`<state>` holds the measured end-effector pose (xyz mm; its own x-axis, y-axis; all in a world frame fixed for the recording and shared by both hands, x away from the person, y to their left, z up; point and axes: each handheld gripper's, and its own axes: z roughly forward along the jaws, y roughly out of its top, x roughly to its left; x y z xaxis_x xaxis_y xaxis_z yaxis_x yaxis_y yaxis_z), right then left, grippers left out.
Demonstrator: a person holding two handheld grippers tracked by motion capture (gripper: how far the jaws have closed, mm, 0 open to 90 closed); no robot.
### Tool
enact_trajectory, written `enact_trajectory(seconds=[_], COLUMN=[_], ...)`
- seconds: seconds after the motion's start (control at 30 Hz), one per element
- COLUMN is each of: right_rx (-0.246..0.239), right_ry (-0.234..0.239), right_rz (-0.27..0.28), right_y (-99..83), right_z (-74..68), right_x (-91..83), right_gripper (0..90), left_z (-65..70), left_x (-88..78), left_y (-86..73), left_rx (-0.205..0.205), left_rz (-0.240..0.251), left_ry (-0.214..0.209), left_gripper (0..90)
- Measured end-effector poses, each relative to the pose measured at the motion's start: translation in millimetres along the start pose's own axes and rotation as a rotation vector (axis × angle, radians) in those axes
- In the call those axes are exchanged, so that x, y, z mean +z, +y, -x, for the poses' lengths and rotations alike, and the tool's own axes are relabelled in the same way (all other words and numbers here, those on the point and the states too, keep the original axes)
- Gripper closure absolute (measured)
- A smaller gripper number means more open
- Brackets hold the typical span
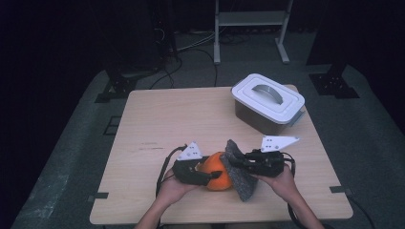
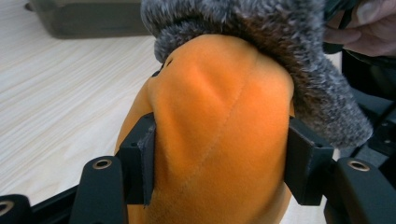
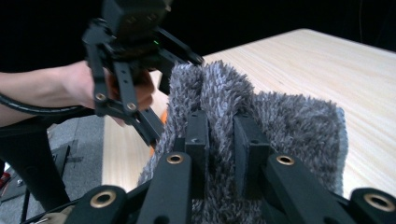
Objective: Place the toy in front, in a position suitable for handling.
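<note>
An orange plush ball (image 1: 216,171) lies near the table's front edge, and my left gripper (image 1: 206,178) is shut on it. In the left gripper view the two jaws squeeze the orange plush ball (image 2: 219,116) from both sides, the left gripper (image 2: 219,161) pressing into its seam. A grey fuzzy cloth (image 1: 241,183) is draped against the ball's right side. My right gripper (image 1: 235,162) is shut on a fold of it. The right gripper view has the grey fuzzy cloth (image 3: 289,116) pinched between the jaws of the right gripper (image 3: 220,140). The cloth (image 2: 261,32) covers the ball's top.
A grey box with a white handled lid (image 1: 267,101) stands at the table's back right. The wooden table (image 1: 167,119) is bare at left and middle. The left gripper (image 3: 135,60) and its hand sit beyond the cloth in the right gripper view.
</note>
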<state>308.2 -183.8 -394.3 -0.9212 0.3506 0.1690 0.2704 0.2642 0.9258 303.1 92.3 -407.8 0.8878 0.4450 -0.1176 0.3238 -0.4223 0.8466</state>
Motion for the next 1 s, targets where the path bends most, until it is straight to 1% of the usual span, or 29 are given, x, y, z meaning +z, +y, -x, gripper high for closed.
enact_trajectory(seconds=[0.1,0.13,0.17,0.2,0.27,0.33,0.37,0.43,0.47,0.53,0.57,0.6,0.67,0.73,0.8,0.83,0.87,0.9,0.93,0.97,1.0], right_rx=[0.006,0.011,0.010,0.010,0.021,0.036,0.042,0.034,0.031,0.030,0.030,0.023,-0.002,-0.023,-0.036,-0.036,-0.029,-0.030,-0.018,0.003,0.014], right_ry=[-0.015,-0.022,-0.025,-0.041,-0.062,-0.078,-0.071,-0.066,-0.060,-0.044,-0.033,-0.020,-0.007,-0.004,-0.008,-0.009,-0.018,-0.032,-0.031,-0.018,-0.013], right_rz=[-0.021,-0.030,-0.040,-0.056,-0.081,-0.104,-0.101,-0.098,-0.092,-0.065,-0.046,-0.024,-0.006,0.003,0.003,0.000,-0.016,-0.036,-0.050,-0.042,-0.038], right_y=[-5.8,-7.3,-8.5,-10.9,-14.9,-20.1,-20.7,-18.7,-17.2,-12.5,-9.7,-5.5,2.1,8.3,11.0,10.6,8.3,6.0,-0.8,-3.9,-5.9], right_z=[6.5,8.3,9.9,12.4,16.1,19.8,20.0,17.9,16.7,12.9,10.6,7.3,-0.3,-7.2,-9.4,-8.5,-5.7,-3.9,0.8,3.5,5.8], right_x=[-0.9,-1.9,-2.7,-4.1,-5.9,-5.9,-5.8,-5.7,-5.9,-7.1,-7.3,-6.8,-4.5,-1.8,0.2,0.3,1.1,2.2,3.7,3.5,3.1], right_gripper=[76.7,76.6,76.6,76.5,76.3,76.2,76.2,76.4,76.5,76.7,76.7,76.9,76.9,76.9,77.0,77.1,77.1,77.2,77.2,77.2,77.2], left_z=[-2.7,-3.5,-3.2,-3.4,-4.7,-7.7,-8.0,-6.9,-6.3,-5.5,-4.6,-3.0,0.4,4.9,6.2,5.0,3.9,1.6,1.1,0.9,1.1], left_x=[2.0,2.7,3.1,3.2,3.8,3.8,3.5,1.0,-0.2,-1.4,-1.8,-1.6,-1.1,-1.1,-2.4,-2.1,-1.2,0.5,1.0,1.6,2.4], left_y=[-2.2,-2.2,-2.3,-2.6,-3.3,-5.0,-5.3,-5.4,-5.0,-4.0,-2.3,-0.5,3.2,6.5,7.7,6.5,5.1,1.8,1.1,0.9,1.7], left_rx=[-0.005,0.003,0.020,0.031,0.034,0.041,0.039,0.055,0.056,0.029,0.016,0.012,-0.001,0.004,0.008,0.009,0.006,-0.002,-0.005,-0.003,0.005], left_rz=[-0.001,-0.005,-0.010,-0.012,-0.022,-0.026,-0.029,-0.030,-0.031,-0.019,-0.017,-0.018,-0.027,-0.027,-0.026,-0.032,-0.042,-0.046,-0.045,-0.044,-0.044], left_ry=[-0.027,-0.040,-0.042,-0.047,-0.063,-0.095,-0.099,-0.086,-0.073,-0.054,-0.044,-0.036,-0.010,0.013,0.023,0.022,0.021,0.011,0.005,-0.002,-0.005], left_gripper=[34.0,30.1,28.7,27.0,20.7,17.7,18.7,27.5,31.2,36.6,38.0,38.8,39.5,39.7,39.4,38.9,37.9,36.5,32.8,30.2,26.9])
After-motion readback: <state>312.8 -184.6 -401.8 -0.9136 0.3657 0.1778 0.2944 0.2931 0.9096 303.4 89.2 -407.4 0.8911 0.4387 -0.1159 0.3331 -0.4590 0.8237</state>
